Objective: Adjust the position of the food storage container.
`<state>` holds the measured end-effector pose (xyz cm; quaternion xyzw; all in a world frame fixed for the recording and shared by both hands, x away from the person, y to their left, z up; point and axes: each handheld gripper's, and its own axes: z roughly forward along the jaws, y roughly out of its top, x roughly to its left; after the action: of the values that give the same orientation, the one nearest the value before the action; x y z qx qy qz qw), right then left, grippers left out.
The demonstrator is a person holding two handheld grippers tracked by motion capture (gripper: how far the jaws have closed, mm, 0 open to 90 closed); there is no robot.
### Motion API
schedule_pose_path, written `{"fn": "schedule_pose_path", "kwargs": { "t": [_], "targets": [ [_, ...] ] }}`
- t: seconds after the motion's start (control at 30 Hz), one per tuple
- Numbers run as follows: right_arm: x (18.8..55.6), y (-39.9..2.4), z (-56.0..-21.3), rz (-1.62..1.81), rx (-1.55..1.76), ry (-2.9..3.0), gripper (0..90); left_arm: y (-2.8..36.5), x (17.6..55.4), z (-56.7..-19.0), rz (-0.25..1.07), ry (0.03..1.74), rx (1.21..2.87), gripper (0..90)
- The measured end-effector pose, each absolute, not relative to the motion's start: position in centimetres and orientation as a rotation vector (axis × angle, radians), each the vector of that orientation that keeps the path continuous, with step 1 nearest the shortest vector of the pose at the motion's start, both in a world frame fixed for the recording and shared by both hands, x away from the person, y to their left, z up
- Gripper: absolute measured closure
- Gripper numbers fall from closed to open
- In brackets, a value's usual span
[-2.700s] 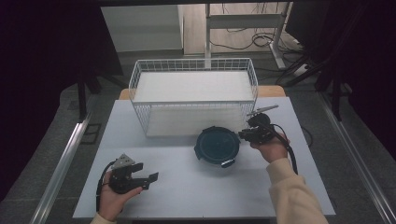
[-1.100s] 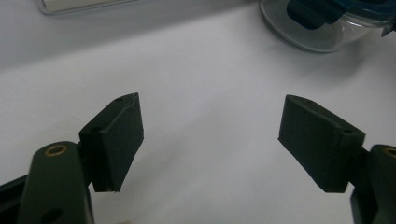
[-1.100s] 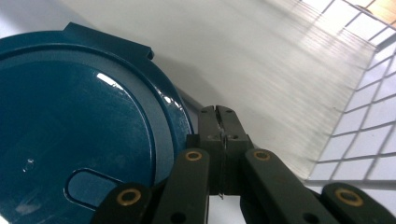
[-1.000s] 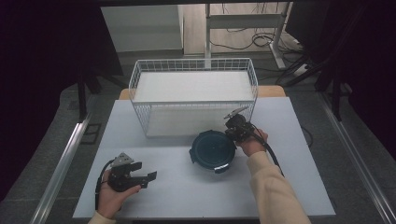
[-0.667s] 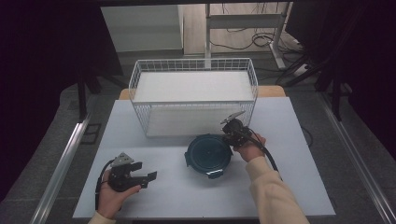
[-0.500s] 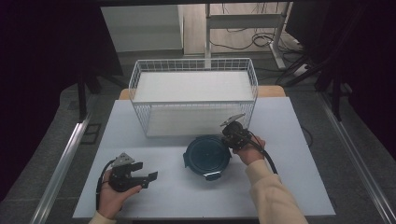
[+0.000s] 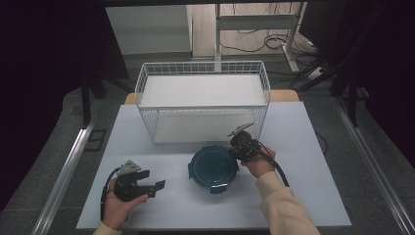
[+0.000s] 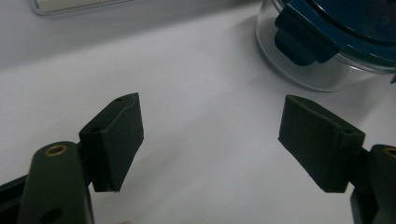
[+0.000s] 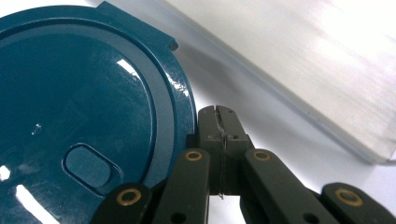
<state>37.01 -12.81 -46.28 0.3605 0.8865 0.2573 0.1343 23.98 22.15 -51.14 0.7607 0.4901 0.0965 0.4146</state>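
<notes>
So the right gripper (image 7: pixel 240 146) is shut tight with nothing between the jaws, and its closed tip sits right against the rim of the container (image 7: pixel 213 169), the round glass one with the dark blue clip lid (image 9: pixel 88 107). In the right gripper view the lid's edge is just to the left of the jaws, touching or near enough. Looks like a push: the person is using the closed tip as a nudger to slide the container across the table (image 7: pixel 313 196), away from the wire basket (image 7: pixel 203 105) behind it.

The left gripper (image 7: pixel 147 185) hangs off to the side with its jaws partly open and empty. From its own view the container (image 8: pixel 327 51) is ahead and to the right, well apart.

Next move probably needs a steady, low shove so the tip doesn't slip off the curved rim, then the left one comes in to grab a lid tab.
</notes>
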Motion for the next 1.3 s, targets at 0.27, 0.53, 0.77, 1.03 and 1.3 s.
{"fn": "schedule_pose_path", "kwargs": {
  "t": [0.27, 0.53, 0.77, 1.03, 1.3],
  "targets": [
    [36.1, -12.8, -46.3, 0.750, 1.055, 2.588, 90.0, 22.1, 24.0, -51.1, 0.246, 1.233, 1.909, 21.8],
    [35.9, -13.5, -46.4, 0.816, 1.027, 2.610, 90.0, 22.2, 24.0, -51.1, 0.248, 1.238, 1.900, 21.8],
    [34.2, -15.1, -44.9, 0.954, 1.041, 2.501, 90.0, 22.5, 23.8, -51.0, 0.258, 1.244, 1.884, 21.8],
    [30.3, -18.2, -45.0, 1.146, 1.106, 2.425, 89.8, 22.2, 23.7, -50.9, 0.258, 1.239, 1.881, 21.8],
    [27.5, -21.9, -46.0, 1.240, 1.143, 2.333, 43.3, 22.5, 23.6, -50.8, 0.271, 1.242, 1.875, 21.8]
  ]
}}
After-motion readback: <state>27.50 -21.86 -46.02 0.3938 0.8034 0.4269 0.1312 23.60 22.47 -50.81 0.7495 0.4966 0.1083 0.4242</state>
